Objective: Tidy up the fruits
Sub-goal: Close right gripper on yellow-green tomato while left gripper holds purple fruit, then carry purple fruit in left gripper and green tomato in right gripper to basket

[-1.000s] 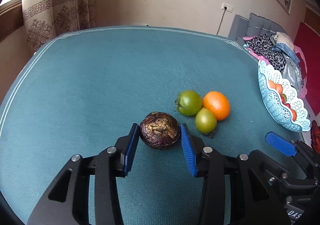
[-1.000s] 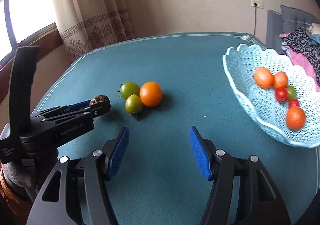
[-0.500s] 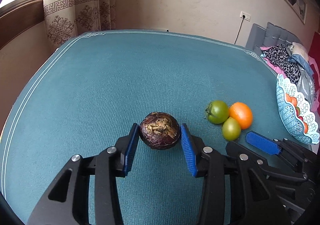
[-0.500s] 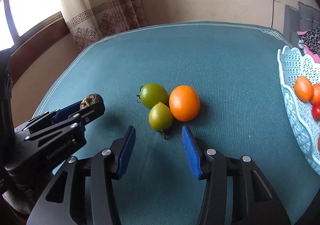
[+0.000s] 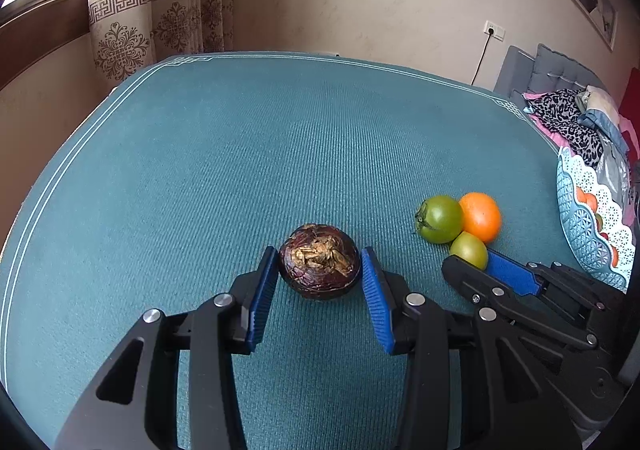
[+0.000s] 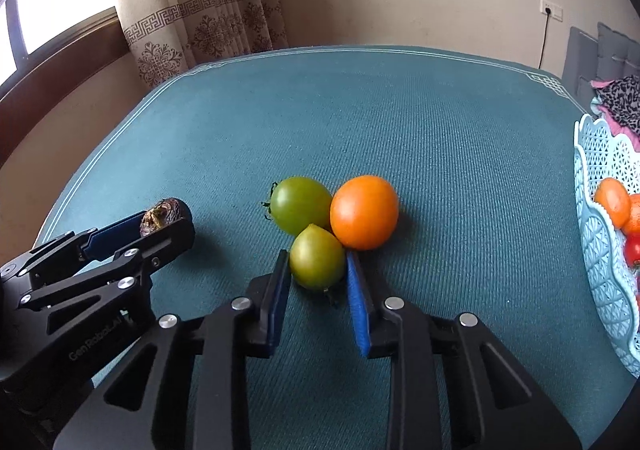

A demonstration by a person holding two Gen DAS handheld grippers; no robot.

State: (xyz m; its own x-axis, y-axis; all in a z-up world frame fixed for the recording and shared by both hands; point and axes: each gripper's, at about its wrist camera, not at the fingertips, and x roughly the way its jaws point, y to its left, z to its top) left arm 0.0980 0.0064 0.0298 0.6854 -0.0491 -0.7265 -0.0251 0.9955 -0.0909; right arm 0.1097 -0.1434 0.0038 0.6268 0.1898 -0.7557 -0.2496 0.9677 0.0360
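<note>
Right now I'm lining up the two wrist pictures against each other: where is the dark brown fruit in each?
Left wrist view: the dark brown fruit sits low in the centre, between the left gripper jaws.
Right wrist view: the same fruit shows at the left edge, mostly hidden behind that gripper.
Shared landmark: the orange fruit, right of the brown fruit in both views.

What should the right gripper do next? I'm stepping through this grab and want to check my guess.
Probably close. The right gripper already straddles the small green fruit, a pad on each side, but that fruit touches the orange and the green tomato, so squeeze gently before lifting toward the basket.
</note>
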